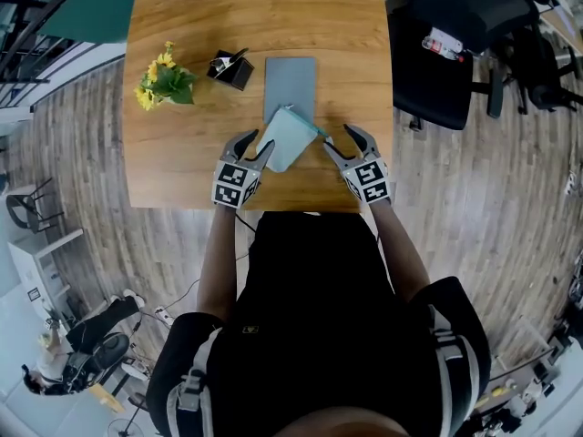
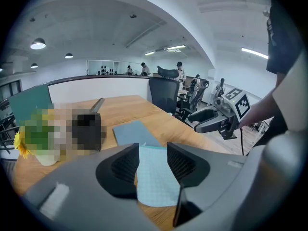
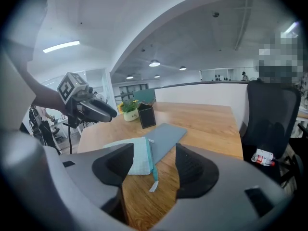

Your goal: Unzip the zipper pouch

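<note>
A pale teal zipper pouch (image 1: pixel 285 141) lies flat near the table's front edge, its far end resting on a grey pad (image 1: pixel 290 82). My left gripper (image 1: pixel 257 144) is at the pouch's left near corner. Its jaws stand apart just over the pouch (image 2: pixel 155 177), gripping nothing. My right gripper (image 1: pixel 339 138) is open at the right side. Between its jaws I see the pouch (image 3: pixel 137 159), its teal zipper edge and a white pull tag (image 3: pixel 153 186) hanging off the near end. Each gripper shows in the other's view: the right gripper (image 2: pixel 199 121) and the left gripper (image 3: pixel 108 112).
On the wooden table (image 1: pixel 182 171), yellow flowers in a pot (image 1: pixel 164 82) and a black card holder (image 1: pixel 230 69) stand at the back left. A black office chair (image 1: pixel 446 44) stands off the right edge. The grey pad (image 3: pixel 166 134) extends toward the table's far side.
</note>
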### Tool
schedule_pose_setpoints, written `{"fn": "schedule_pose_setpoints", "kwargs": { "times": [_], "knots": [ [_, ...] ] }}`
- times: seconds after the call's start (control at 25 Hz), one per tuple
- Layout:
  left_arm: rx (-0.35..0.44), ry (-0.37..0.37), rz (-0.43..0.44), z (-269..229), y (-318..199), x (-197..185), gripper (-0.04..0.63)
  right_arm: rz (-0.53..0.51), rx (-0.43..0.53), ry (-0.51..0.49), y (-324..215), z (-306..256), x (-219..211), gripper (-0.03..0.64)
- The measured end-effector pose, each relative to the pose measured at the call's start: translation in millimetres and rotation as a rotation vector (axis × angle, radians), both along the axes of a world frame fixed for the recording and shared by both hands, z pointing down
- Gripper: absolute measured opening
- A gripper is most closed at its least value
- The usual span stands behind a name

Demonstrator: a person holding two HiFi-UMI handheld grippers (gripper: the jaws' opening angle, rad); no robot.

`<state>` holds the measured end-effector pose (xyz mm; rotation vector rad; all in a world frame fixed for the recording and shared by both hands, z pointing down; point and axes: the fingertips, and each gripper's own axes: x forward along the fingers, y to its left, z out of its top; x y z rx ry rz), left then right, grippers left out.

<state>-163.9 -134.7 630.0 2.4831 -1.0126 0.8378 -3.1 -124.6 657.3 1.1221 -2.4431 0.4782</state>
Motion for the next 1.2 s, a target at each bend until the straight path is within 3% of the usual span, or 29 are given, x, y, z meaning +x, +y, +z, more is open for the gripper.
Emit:
{"fn": "schedule_pose_setpoints", "kwargs": {
  "times": [1.2],
  "knots": [
    [-0.241,0.020,0.043,107,-63,19,0.170,0.084,-0.113,0.026,-11,40,14,0.258]
  ]
}}
